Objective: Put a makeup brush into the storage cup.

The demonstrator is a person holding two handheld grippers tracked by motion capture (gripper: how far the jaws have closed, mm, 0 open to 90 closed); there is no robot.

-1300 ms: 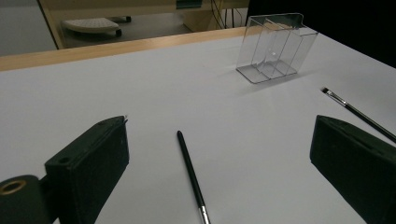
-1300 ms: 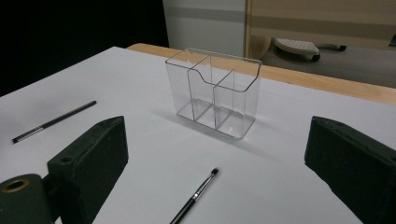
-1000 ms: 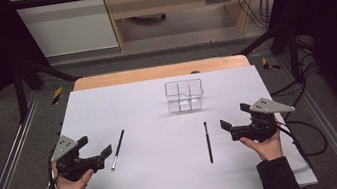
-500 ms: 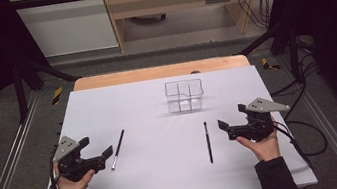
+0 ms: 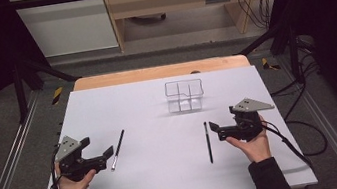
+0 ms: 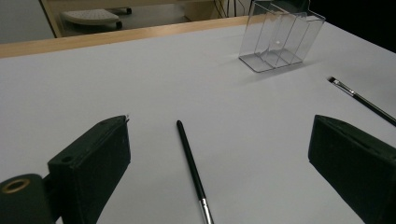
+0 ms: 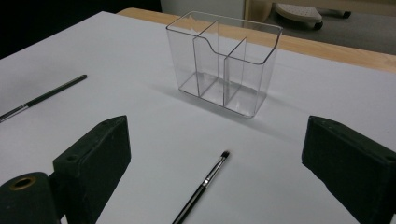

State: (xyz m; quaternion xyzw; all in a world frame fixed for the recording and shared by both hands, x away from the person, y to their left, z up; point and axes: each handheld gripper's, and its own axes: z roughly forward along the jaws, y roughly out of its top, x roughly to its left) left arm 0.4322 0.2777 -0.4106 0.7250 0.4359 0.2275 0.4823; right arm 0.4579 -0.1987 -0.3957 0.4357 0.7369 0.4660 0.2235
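Lying flat, each slim, light, stiff brush point(image 7: 201, 186) point(image 6: 192, 170) wants a mid-handle pinch; both grippers point(image 5: 213, 127) point(image 5: 108, 152) hover with jaws spread.

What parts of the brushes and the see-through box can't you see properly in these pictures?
- Left brush: in the left gripper view the bottom edge cuts off its bristle end.
- Right brush: in the right gripper view the bottom edge cuts off its handle.
- Clear box: in the high view it is too small to count its compartments surely.
- Left tongs: too small in the high view to tell whether they touch the brush.
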